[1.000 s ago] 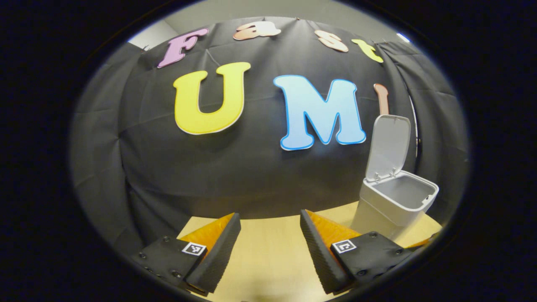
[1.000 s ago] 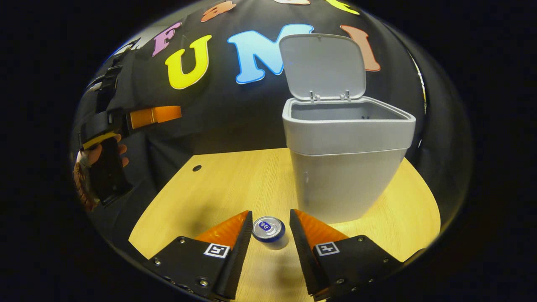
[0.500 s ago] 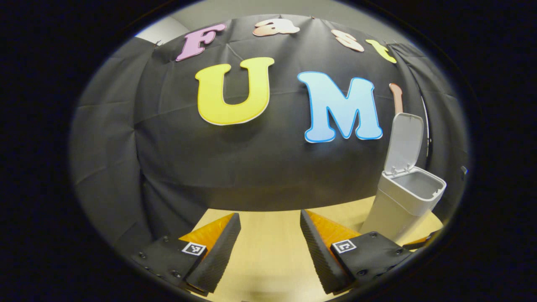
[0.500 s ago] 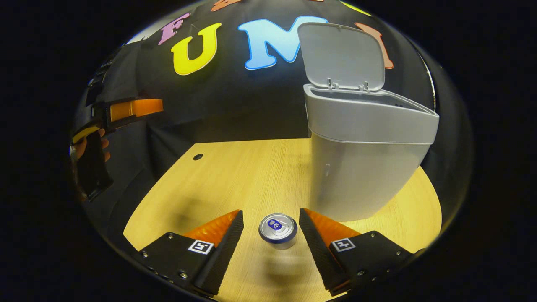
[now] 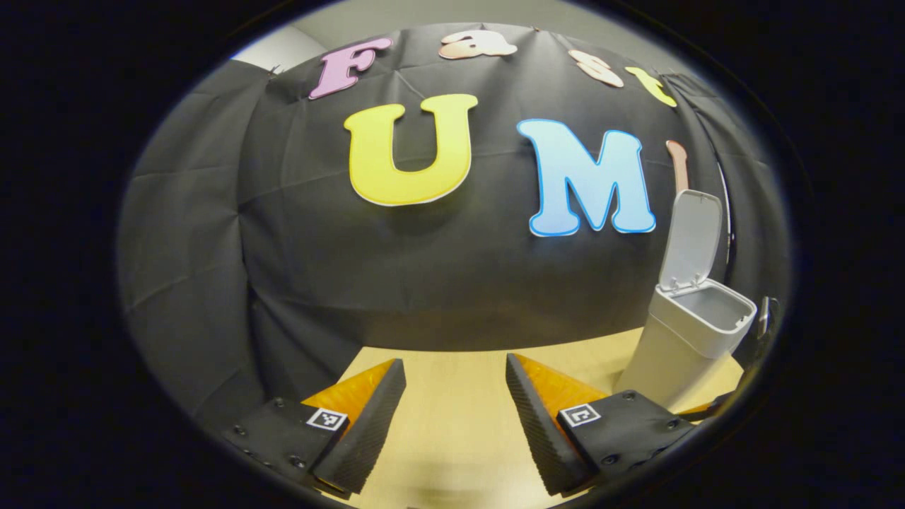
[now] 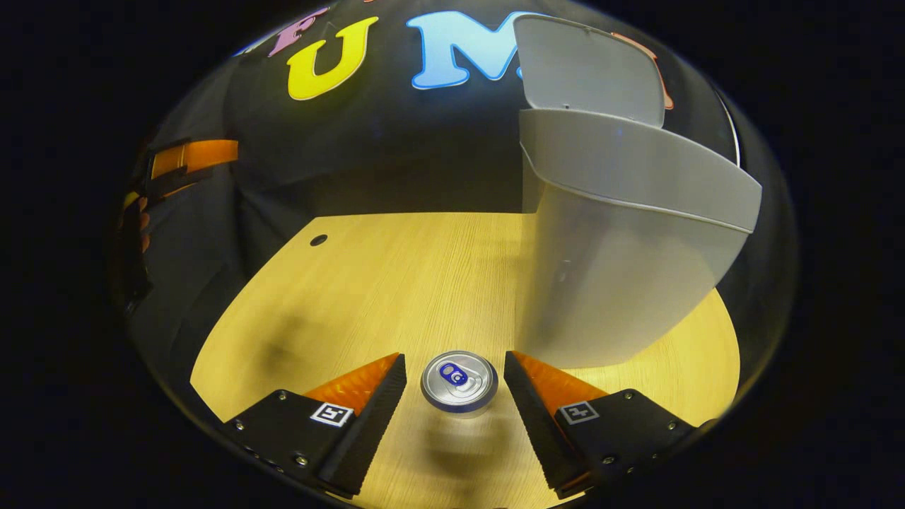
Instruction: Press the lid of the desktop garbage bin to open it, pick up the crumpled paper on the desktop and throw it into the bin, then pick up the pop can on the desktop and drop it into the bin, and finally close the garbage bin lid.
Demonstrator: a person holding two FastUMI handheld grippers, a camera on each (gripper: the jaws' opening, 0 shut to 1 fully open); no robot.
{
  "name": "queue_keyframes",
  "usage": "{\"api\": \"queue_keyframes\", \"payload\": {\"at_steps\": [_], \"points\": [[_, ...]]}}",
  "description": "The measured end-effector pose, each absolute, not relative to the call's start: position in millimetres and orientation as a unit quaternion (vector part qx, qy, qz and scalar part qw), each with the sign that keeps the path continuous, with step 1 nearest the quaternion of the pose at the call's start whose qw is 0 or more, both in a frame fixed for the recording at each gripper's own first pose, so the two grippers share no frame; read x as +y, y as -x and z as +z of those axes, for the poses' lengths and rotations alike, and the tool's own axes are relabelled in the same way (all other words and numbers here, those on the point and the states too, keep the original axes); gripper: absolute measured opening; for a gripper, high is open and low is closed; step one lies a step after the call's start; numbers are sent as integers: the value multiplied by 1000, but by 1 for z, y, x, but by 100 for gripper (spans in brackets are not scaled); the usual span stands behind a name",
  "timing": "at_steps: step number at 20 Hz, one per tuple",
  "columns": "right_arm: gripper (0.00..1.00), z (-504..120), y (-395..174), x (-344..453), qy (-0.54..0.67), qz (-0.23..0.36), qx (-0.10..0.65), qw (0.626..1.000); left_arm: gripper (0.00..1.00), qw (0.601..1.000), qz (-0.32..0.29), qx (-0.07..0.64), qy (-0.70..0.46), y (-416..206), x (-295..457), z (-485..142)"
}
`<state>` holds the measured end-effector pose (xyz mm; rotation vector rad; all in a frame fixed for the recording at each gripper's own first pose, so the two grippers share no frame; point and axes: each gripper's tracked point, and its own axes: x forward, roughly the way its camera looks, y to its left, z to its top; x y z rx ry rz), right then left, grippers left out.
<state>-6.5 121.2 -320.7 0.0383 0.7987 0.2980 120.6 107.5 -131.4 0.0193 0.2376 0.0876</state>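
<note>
The pop can [image 6: 459, 379] stands upright on the wooden desktop [image 6: 396, 283], its silver top facing up. My right gripper [image 6: 456, 364] is open and straddles the can, one finger on each side with a gap to both. Just behind and to the right rises the white bin [image 6: 622, 261] with its lid [image 6: 590, 71] swung up. In the left gripper view the same bin [image 5: 689, 339] stands at the far right with its lid [image 5: 693, 237] open. My left gripper [image 5: 452, 371] hangs open over the desktop [image 5: 452, 424], holding nothing.
A round cable hole [image 6: 319, 240] sits near the desk's back left corner. The other gripper and the hand holding it [image 6: 152, 205] hover at the left edge of the right gripper view. Black cloth closes off the back.
My right gripper has come down and forward, so the can now lies deeper between its fingers and the bin looms larger. My left gripper has drifted left, away from the bin.
</note>
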Motion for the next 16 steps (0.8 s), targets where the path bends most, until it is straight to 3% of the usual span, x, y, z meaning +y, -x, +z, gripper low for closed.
{"api": "queue_keyframes", "payload": {"at_steps": [16], "points": [[89,-366,3,120,24,142,430,891,94,989,58,133,-4,-118,117,-142]]}}
